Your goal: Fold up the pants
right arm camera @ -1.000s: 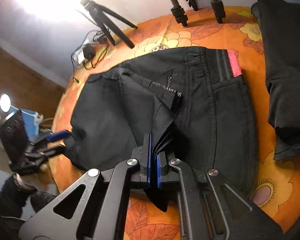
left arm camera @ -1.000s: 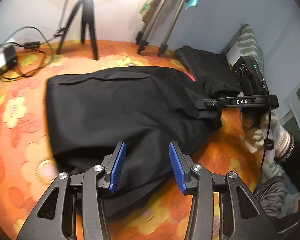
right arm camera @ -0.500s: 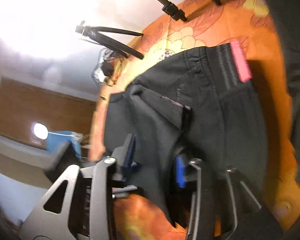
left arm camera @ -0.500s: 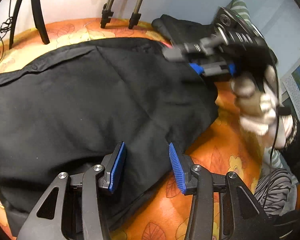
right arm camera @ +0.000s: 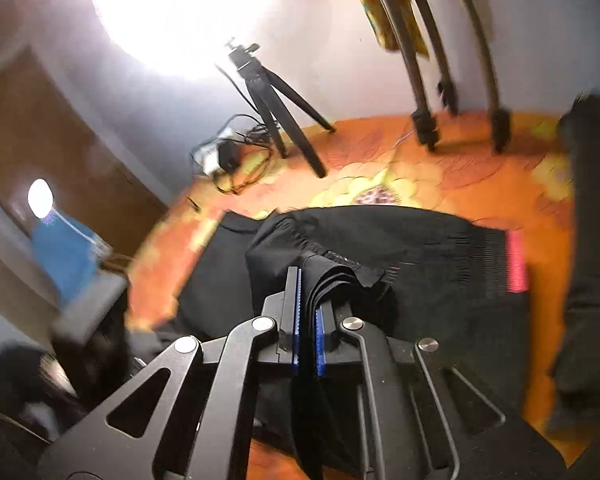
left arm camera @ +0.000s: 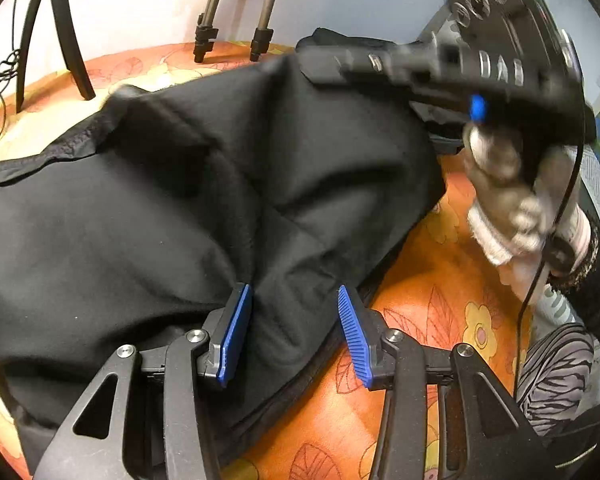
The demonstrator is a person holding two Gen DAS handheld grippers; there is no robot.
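Right tongs [right arm camera: 308, 320] pinched on bunched black fabric pants [left arm camera: 180, 208], left tongs [left arm camera: 294, 334] half-open, gripping nothing; thick bunch could slip.

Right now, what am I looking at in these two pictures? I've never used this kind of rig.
No robot here: a person holds a two-finger clamp in each hand, each with a camera looking along its fingers. One picture is from the left gripper, its blue pads apart over the black pants without pinching them. The other is from the right gripper, shut on a bunched fold of the pants. They lie on an orange flowered cover. The gloved hand holds the right tool.
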